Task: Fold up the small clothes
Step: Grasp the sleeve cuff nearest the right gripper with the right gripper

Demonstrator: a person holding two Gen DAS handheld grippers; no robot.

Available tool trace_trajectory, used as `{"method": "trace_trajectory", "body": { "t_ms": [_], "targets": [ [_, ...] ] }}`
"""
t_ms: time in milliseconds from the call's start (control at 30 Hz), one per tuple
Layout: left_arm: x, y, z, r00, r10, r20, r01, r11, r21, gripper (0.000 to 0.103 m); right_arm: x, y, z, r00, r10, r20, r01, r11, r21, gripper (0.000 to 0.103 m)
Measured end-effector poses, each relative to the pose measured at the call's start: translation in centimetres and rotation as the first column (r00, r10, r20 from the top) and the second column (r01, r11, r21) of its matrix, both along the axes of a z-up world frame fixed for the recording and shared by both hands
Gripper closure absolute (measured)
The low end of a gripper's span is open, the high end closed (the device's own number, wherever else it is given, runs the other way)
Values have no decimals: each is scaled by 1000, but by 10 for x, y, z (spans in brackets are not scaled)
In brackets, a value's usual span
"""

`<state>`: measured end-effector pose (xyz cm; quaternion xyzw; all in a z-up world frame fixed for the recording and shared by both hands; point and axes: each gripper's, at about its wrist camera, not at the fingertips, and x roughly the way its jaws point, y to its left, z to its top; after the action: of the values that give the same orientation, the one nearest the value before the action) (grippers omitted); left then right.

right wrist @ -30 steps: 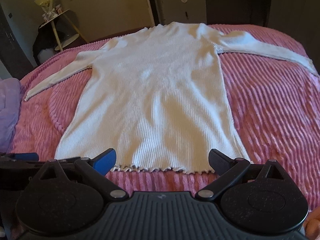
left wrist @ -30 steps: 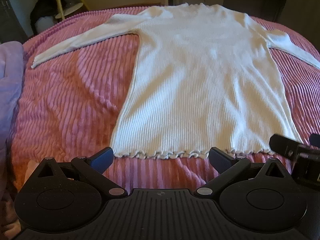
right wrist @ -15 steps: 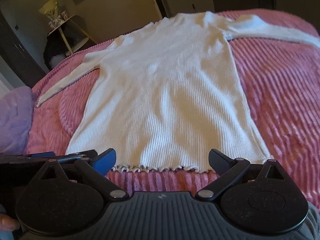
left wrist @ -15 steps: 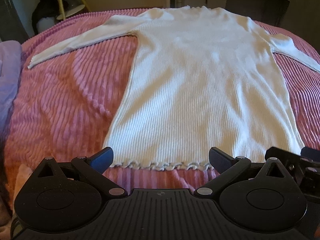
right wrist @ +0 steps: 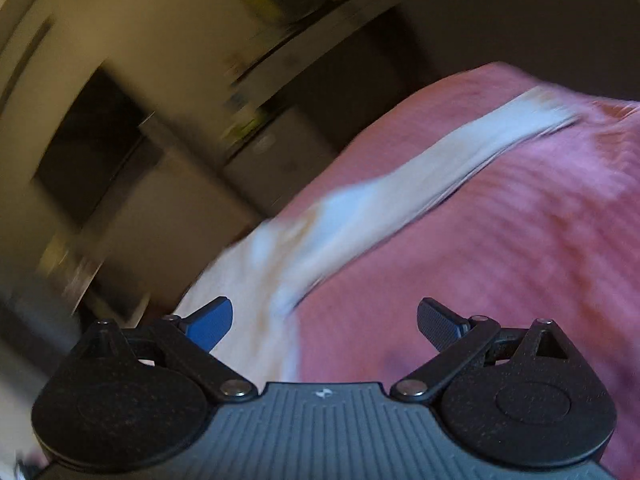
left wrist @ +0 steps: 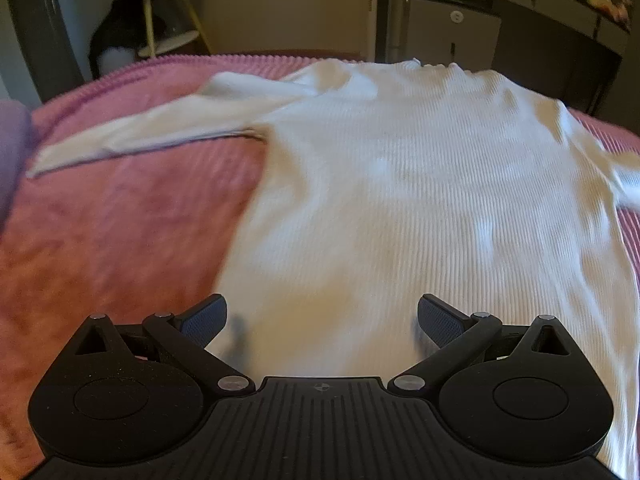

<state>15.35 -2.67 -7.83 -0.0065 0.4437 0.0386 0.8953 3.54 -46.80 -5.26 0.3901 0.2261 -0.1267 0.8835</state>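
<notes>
Lying flat: white ribbed garment point(left wrist: 420, 200) spread face-up on the pink ribbed bedspread point(left wrist: 120, 240)
Look: long body, fine vertical ribs, frilled neck edge at the far end
Sleeve: one long sleeve point(left wrist: 140, 136) stretched out sideways on the bedspread
Left gripper point(left wrist: 322, 322): over the garment's lower body, fingers spread, empty
Right gripper point(right wrist: 325, 318): at the garment's other sleeve point(right wrist: 400, 184), blurred view, fingers apart, empty

Left wrist view sits low and close over the sweater point(left wrist: 420, 200), facing its neckline. Right wrist view, tilted, faces one sleeve point(right wrist: 400, 196). Both share the bedspread point(left wrist: 120, 240).
</notes>
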Motion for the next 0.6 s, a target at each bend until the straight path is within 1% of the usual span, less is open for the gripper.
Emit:
{"method": "trace_trajectory", "body": {
  "t_ms": [33, 67, 100, 133, 167, 233, 267, 333, 400, 467, 533, 600],
  "targets": [
    [8, -2, -6, 1000, 1, 4, -1, 1000, -9, 0, 4, -18, -4, 999, -48, -5, 48, 999, -7, 7],
    [13, -3, -11, 1000, 1, 13, -1, 1000, -15, 0, 10, -39, -9, 996, -93, -9, 93, 996, -10, 15],
    [17, -4, -18, 1000, 7, 25, -6, 1000, -17, 0, 15, -57, -16, 991, -131, -15, 130, 991, -8, 20],
    [19, -6, -25, 999, 17, 31, -16, 1000, -18, 0, 21, -74, -24, 985, -168, -29, 168, 986, 1, 32],
    [19, -6, -30, 999, 26, 47, -25, 999, -22, 0, 26, -88, -33, 978, -202, -46, 203, 979, 16, 49],
    [14, -10, -35, 993, 25, 114, -23, 1000, -14, 0, 35, -113, -52, 963, -258, -81, 262, 964, 50, 69],
    [12, -12, -36, 990, 11, 138, -11, 1000, -1, 0, 39, -124, -62, 957, -277, -88, 284, 956, 77, 77],
    [12, -15, -36, 987, 3, 158, -5, 1000, 14, 0, 43, -135, -77, 944, -320, -76, 327, 939, 106, 88],
    [14, -12, -38, 985, 15, 174, -14, 1000, -10, 0, 46, -145, -84, 926, -373, -53, 377, 919, 119, 88],
    [13, -9, -41, 983, 26, 184, -20, 999, -33, 0, 49, -153, -92, 913, -403, -59, 407, 903, 140, 88],
    [10, -10, -41, 980, 25, 195, -20, 999, -30, 0, 50, -161, -102, 905, -422, -54, 425, 889, 170, 88],
    [9, -12, -42, 980, 28, 199, -23, 999, -24, 0, 55, -166, -105, 900, -432, -58, 435, 879, 194, 88]
  ]
}}
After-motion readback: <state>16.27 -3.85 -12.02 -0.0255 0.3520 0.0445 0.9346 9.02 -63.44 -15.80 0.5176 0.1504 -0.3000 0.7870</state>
